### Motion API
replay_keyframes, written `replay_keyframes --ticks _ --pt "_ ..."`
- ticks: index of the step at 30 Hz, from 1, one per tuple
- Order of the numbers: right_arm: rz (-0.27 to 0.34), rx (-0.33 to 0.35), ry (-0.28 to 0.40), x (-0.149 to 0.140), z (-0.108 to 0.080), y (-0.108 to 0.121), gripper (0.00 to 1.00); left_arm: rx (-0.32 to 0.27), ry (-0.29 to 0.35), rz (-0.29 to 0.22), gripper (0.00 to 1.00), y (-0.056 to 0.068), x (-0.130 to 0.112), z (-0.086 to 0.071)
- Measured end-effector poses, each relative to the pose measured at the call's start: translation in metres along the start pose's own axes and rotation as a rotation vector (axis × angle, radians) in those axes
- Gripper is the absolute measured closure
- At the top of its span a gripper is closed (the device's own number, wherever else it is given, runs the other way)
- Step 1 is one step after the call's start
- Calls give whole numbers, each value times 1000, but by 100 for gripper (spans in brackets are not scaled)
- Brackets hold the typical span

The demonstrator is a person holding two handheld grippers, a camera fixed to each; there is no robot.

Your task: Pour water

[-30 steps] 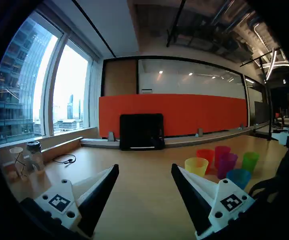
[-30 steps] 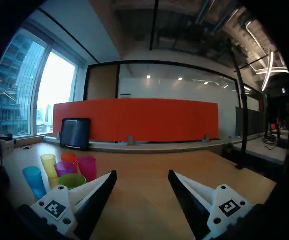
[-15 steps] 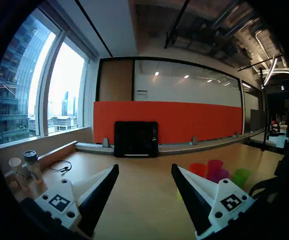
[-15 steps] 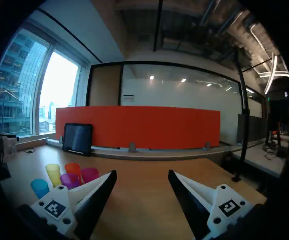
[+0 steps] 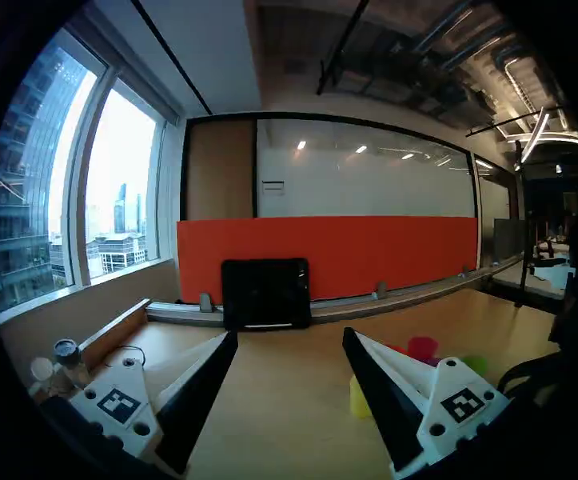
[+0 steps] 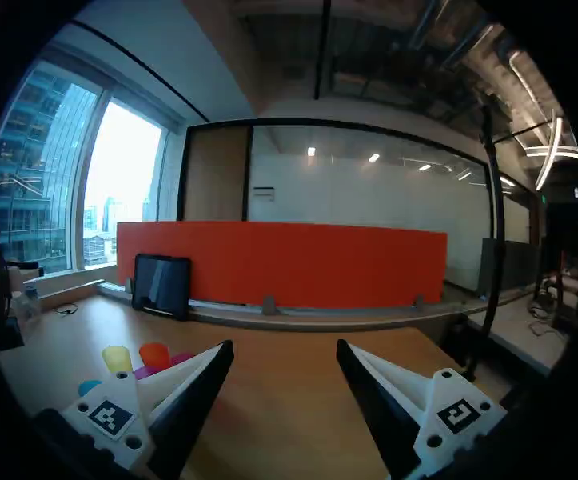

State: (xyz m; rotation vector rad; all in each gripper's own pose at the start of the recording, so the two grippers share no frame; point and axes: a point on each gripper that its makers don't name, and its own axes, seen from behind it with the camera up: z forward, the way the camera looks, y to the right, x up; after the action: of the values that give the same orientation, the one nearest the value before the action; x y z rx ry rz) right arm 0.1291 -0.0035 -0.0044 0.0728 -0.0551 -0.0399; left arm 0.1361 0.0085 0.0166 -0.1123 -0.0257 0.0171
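Note:
Several coloured plastic cups stand together on the wooden table. In the left gripper view a yellow cup [image 5: 358, 398] and a pink cup [image 5: 422, 347] peek out beside the right finger. In the right gripper view a yellow cup [image 6: 117, 358] and an orange cup [image 6: 154, 355] show above the left finger. My left gripper [image 5: 289, 352] is open and holds nothing. My right gripper [image 6: 283, 360] is also open and holds nothing. A small bottle with a dark cap [image 5: 69, 360] stands at the table's far left by the window.
A black tablet [image 5: 265, 293] leans against the orange partition [image 5: 328, 252] at the back of the table [image 5: 289, 416]. A cable [image 5: 129, 352] lies near the window ledge. A dark post [image 6: 492, 264] rises at the table's right end.
Both views have tilted upward, so the cups have sunk lower and are now partly hidden behind the fingers. Both grippers stayed open.

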Motion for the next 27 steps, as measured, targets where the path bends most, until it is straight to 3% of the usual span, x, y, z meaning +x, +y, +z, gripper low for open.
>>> replay_keyframes --ticks 5,15,21,27 --pt "11 7 0 19 0 -1 0 -20 21 15 3 3 31 0" --pt "43 42 2 52 -1 -6 0 -71 34 -4 3 13 74 1" --pt "44 76 -8 53 -1 -10 0 -114 27 8 3 21 76 1" --pt "31 178 -16 55 -7 -26 0 -176 5 21 3 28 70 3"
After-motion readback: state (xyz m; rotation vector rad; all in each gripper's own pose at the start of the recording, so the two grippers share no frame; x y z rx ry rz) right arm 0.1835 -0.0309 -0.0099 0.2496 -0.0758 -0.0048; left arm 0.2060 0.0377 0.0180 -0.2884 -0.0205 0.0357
